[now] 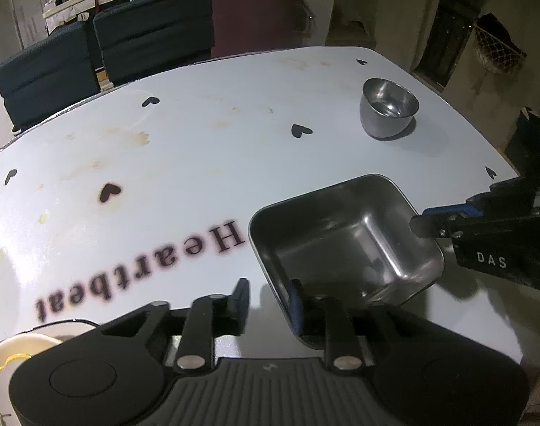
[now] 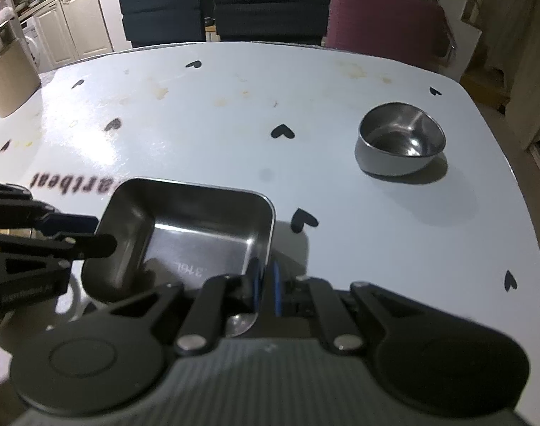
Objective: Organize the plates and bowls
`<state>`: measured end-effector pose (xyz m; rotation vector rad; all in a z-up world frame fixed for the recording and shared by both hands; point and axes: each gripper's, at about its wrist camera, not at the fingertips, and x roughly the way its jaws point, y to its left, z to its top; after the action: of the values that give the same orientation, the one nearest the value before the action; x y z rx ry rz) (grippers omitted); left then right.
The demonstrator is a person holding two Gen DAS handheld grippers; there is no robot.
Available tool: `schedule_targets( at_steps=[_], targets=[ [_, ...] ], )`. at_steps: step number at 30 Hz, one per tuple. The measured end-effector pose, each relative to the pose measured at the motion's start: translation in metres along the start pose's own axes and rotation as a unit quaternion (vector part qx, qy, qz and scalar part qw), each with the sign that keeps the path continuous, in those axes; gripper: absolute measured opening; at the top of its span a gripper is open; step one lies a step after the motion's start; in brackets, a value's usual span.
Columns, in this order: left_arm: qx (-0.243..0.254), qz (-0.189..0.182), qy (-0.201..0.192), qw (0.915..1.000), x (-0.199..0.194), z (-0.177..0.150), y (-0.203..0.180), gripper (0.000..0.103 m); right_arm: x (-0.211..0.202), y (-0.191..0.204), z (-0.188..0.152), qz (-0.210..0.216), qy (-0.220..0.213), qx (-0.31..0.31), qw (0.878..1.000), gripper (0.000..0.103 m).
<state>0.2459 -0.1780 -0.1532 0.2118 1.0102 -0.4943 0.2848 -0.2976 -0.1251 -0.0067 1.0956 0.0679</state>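
Note:
A square steel dish (image 1: 344, 234) sits near the table's front edge; it also shows in the right wrist view (image 2: 184, 241). My left gripper (image 1: 268, 305) has its jaws spread apart around the dish's near-left wall, one finger inside and one outside. My right gripper (image 2: 266, 278) is shut on the dish's right rim; it also shows in the left wrist view (image 1: 430, 225). A round steel bowl (image 1: 387, 108) stands apart at the far right; it also shows in the right wrist view (image 2: 399, 138).
The white table (image 1: 199, 149) has heart prints and the word "Heartbeat". A cream plate (image 1: 7, 372) with a yellow rim lies at the near left. Dark chairs (image 2: 216, 7) stand behind the table. A cardboard box (image 2: 7, 78) sits at the far left.

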Motion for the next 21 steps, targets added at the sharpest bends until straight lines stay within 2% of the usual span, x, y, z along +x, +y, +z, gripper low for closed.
schedule_targets(
  at_steps=[3, 4, 6, 7, 9, 12, 14, 18, 20, 21],
  targets=[
    [0.003, 0.002, 0.0, 1.0, -0.002, 0.0, -0.001, 0.045, -0.002, -0.002, -0.002, 0.008, 0.002, -0.001, 1.0, 0.012],
    [0.002, 0.001, -0.001, 1.0, -0.004, 0.001, -0.002, 0.047, -0.001, -0.002, -0.001, 0.009, 0.002, -0.006, 1.0, 0.016],
    [-0.001, -0.002, -0.005, 1.0, -0.007, 0.002, -0.002, 0.056, -0.005, 0.0, -0.003, 0.007, -0.004, -0.021, 1.0, 0.029],
    [-0.005, -0.002, -0.007, 1.0, -0.008, 0.003, -0.002, 0.059, -0.007, 0.0, -0.003, 0.004, -0.008, -0.023, 1.0, 0.039],
    [-0.014, 0.0, -0.014, 0.9998, -0.011, 0.004, -0.001, 0.081, -0.012, -0.004, -0.003, 0.005, -0.015, -0.019, 1.0, 0.043],
    [-0.022, 0.001, -0.027, 0.9994, -0.016, 0.005, -0.002, 0.099, -0.021, -0.016, 0.0, 0.013, -0.031, 0.004, 0.999, 0.053],
    [-0.018, 0.002, -0.032, 0.9993, -0.018, 0.005, -0.004, 0.102, -0.027, -0.025, 0.0, 0.013, -0.051, 0.017, 0.998, 0.068],
    [-0.033, 0.005, -0.043, 0.9985, -0.025, 0.008, -0.01, 0.103, -0.035, -0.043, 0.001, -0.019, -0.089, 0.027, 0.995, 0.082],
    [-0.033, -0.004, -0.052, 0.9981, -0.031, 0.01, -0.015, 0.103, -0.035, -0.053, 0.001, -0.028, -0.101, 0.041, 0.994, 0.099],
    [-0.029, -0.004, -0.059, 0.9978, -0.034, 0.011, -0.019, 0.103, -0.035, -0.059, 0.001, -0.031, -0.103, 0.045, 0.993, 0.103]
  ],
)
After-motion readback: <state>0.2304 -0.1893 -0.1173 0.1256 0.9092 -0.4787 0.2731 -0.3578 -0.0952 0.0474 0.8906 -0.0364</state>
